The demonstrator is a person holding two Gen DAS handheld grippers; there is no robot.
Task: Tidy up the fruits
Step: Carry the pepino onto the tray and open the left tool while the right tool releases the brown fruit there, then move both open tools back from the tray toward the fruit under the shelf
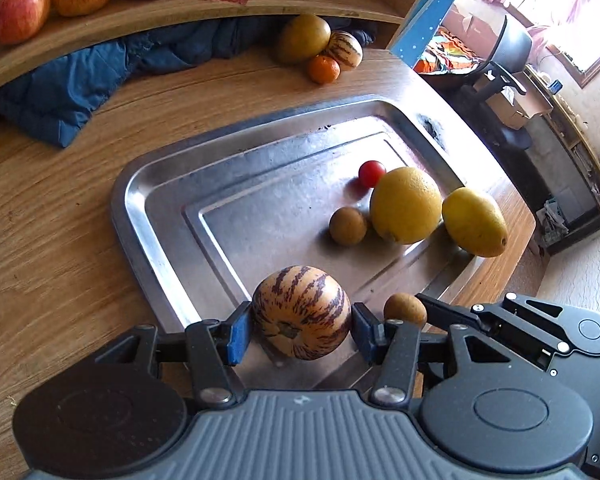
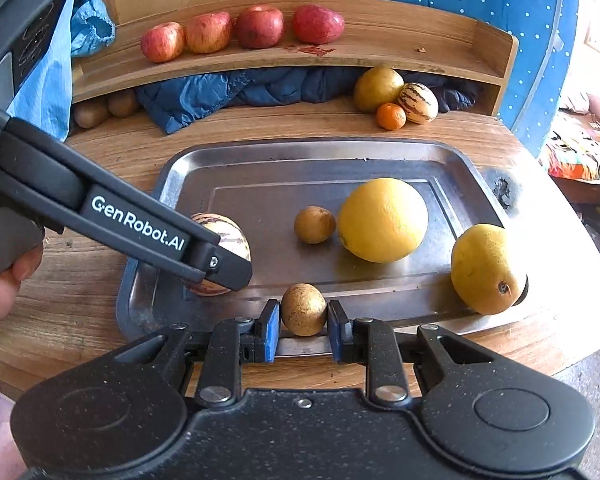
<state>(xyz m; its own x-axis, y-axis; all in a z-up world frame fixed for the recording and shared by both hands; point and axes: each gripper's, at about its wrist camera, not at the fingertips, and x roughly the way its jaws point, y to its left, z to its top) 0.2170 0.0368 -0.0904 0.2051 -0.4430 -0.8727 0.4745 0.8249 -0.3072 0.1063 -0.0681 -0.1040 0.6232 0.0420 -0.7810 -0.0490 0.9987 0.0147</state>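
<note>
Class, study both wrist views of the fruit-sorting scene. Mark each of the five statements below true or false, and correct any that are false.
1. The left gripper brackets a striped melon over the metal tray. True.
2. The right gripper brackets a cherry tomato. False: it brackets a small brown fruit; the cherry tomato lies farther back on the tray.
3. Four apples sit on the wooden shelf. True.
4. The tangerine lies on the tray. False: it rests on the wooden table beside another striped melon.
5. The blue cloth covers the tray. False: it lies under the shelf.
</note>
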